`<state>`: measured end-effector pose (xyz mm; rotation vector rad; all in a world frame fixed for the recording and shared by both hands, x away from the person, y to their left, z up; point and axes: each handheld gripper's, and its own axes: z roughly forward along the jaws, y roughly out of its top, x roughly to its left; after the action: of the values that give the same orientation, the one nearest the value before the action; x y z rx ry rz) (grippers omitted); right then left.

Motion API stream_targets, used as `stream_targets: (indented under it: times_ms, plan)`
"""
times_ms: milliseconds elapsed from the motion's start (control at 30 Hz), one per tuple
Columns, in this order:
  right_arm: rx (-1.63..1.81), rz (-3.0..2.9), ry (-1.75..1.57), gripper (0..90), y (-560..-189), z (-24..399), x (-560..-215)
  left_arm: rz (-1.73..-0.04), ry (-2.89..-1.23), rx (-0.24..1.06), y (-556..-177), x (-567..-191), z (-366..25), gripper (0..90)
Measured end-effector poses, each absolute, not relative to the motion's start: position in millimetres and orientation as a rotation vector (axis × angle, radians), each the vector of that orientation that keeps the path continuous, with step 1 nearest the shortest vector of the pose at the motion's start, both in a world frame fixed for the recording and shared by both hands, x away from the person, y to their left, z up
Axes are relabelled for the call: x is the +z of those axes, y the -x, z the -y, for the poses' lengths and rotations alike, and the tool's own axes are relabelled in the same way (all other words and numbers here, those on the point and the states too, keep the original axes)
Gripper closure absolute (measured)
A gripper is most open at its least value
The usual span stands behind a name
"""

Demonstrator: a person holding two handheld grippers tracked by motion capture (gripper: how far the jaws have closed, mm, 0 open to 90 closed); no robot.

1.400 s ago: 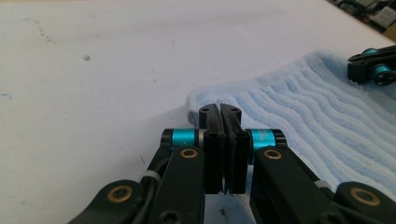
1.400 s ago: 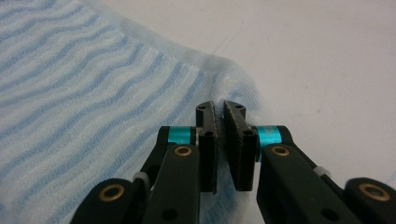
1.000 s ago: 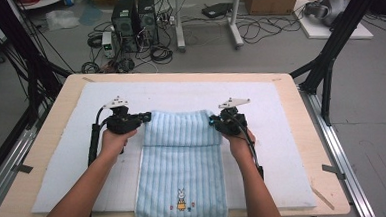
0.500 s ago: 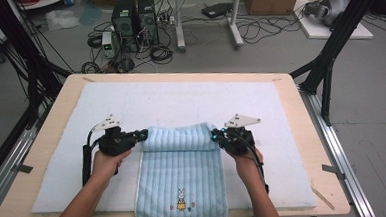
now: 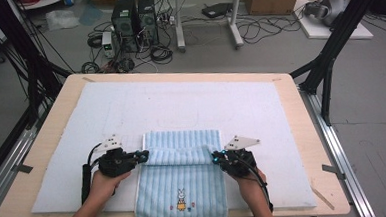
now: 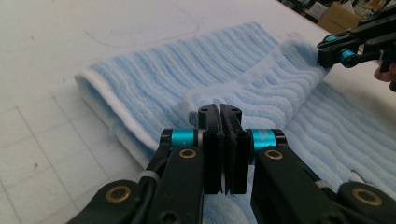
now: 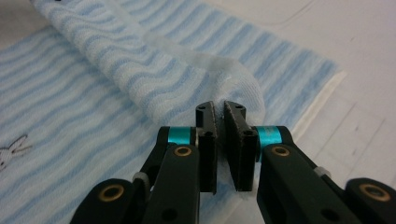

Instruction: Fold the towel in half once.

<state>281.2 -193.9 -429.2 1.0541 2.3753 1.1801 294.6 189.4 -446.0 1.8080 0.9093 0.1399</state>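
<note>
A light blue striped towel (image 5: 182, 181) with a small rabbit motif lies near the table's front edge, its far end folded over toward me in a raised roll (image 5: 178, 156). My left gripper (image 5: 142, 156) is shut on the roll's left corner; the left gripper view shows the jaws pinching the towel edge (image 6: 205, 100). My right gripper (image 5: 216, 159) is shut on the roll's right corner, the cloth (image 7: 196, 79) bunched just beyond its jaws. The right gripper's tip (image 6: 334, 53) appears at the far end of the roll in the left gripper view.
A white padded mat (image 5: 191, 103) covers the wooden table (image 5: 310, 147). The towel's front hem hangs at the table's front edge. Computer towers (image 5: 133, 16), cables and black frame posts stand on the floor beyond the table.
Both grippers have drawn the towel's folded end toward me, from mid-table to closer to the front edge. The doubled part is larger and the rabbit motif sits closer to the roll.
</note>
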Motion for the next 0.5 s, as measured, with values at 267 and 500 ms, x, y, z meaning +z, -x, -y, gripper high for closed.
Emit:
stream_targets:
  times_ms: [267, 500]
  plan:
    - [1.216, -2.336, -1.097, 65.0, -280.1, 202.2, -419.5, -0.987, -1.790, 0.134, -301.4, -446.5, -205.4, 58.5]
    - [1.232, -2.177, -1.227, 61.9, -313.9, 215.1, -418.7, -1.071, -1.735, 0.171, -335.6, -437.6, -212.8, 53.9]
